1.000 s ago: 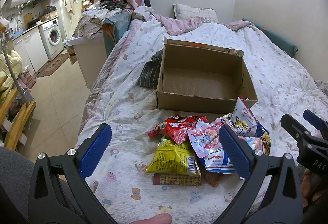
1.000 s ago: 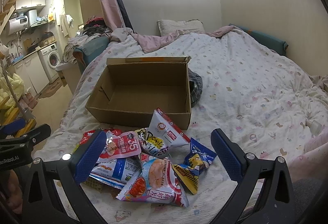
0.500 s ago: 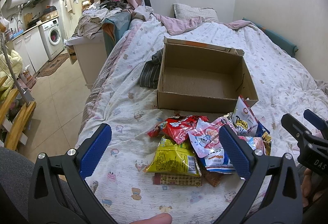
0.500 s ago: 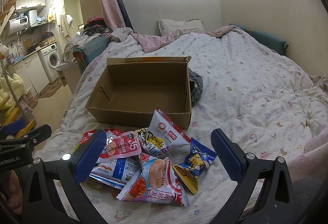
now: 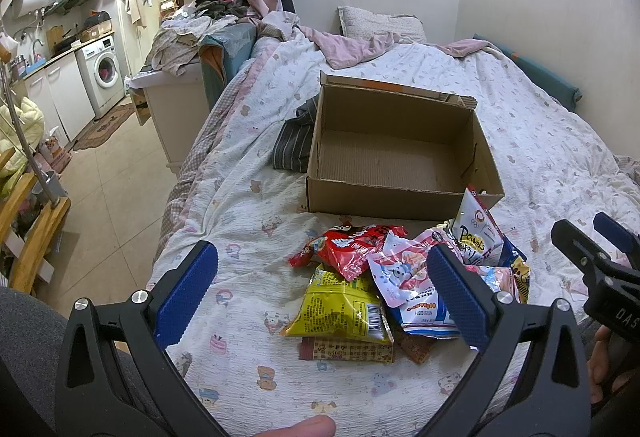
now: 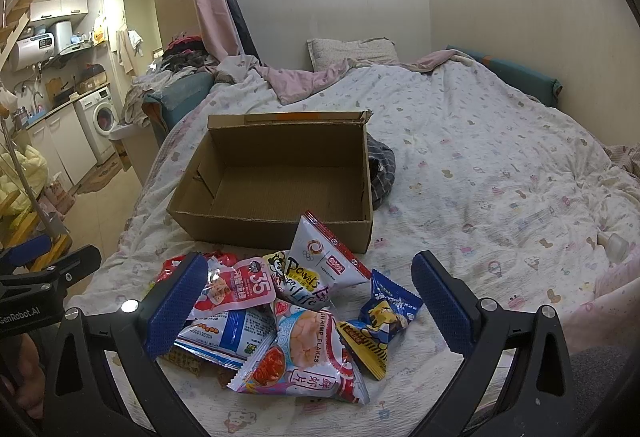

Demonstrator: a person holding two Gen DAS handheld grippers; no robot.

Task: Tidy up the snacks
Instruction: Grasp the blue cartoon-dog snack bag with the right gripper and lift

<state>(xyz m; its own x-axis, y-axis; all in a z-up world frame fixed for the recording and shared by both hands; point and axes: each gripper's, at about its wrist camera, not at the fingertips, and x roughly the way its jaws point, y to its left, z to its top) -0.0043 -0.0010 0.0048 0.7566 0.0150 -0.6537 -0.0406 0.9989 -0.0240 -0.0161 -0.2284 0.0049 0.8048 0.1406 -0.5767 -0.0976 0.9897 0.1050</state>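
Observation:
An empty open cardboard box (image 5: 394, 157) (image 6: 276, 177) sits on the bed. In front of it lies a pile of snack packets: a red packet (image 5: 348, 245), a yellow packet (image 5: 340, 311), a pink and white packet (image 5: 404, 271), a white "Power's" packet (image 6: 316, 269), a shrimp flakes packet (image 6: 304, 357) and a blue and yellow packet (image 6: 380, 321). My left gripper (image 5: 320, 293) is open and empty, just short of the pile. My right gripper (image 6: 306, 301) is open and empty, hovering over the pile. Each gripper shows at the edge of the other's view.
The bed's patterned quilt (image 6: 500, 177) stretches right and back. A dark striped cloth (image 5: 292, 141) lies beside the box. The bed's left edge drops to a tiled floor (image 5: 108, 189) with a white cabinet (image 5: 172, 109) and a washing machine (image 5: 100, 73) beyond.

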